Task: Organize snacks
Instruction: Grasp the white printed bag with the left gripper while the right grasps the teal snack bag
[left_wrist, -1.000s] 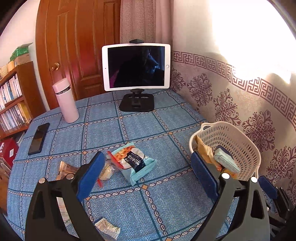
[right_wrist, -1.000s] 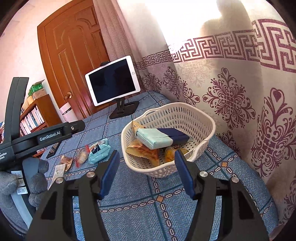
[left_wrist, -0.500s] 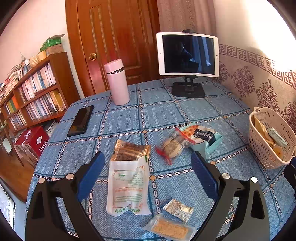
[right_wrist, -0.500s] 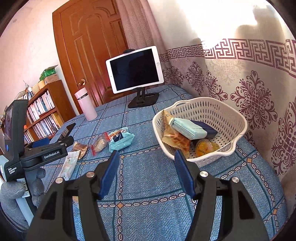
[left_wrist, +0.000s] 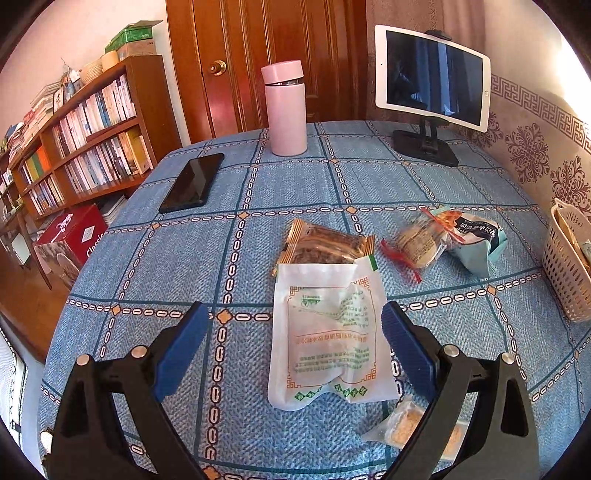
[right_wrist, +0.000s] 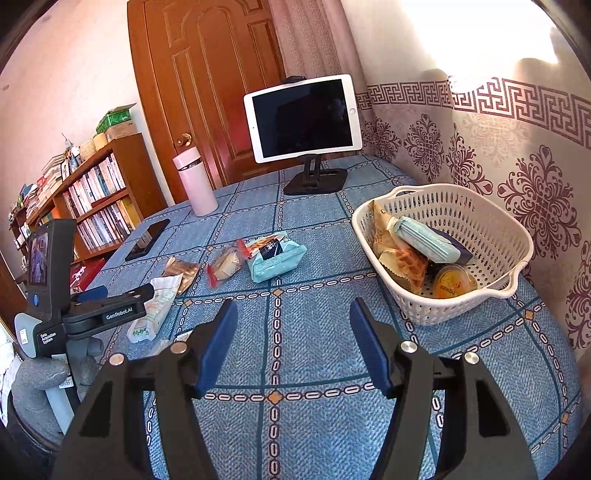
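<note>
Several snacks in basket (right_wrist: 517, 236) already; white packet (left_wrist: 328, 332) (twelve o'clock of left gripper (left_wrist: 291, 354)) waiting, both claws apart, empty.

White lettering reading "GenRobot.AI" is showing on the black arm of the left gripper (right_wrist: 122, 295), while its grey handle is carrying a label reading "Data Acquisition System". A red box (left_wrist: 70, 240) on the floor beside the bookshelf is displaying part of a white word, "Class". Green print is covering the white snack pouch (left_wrist: 328, 332) on the bench, too small to read.
</note>
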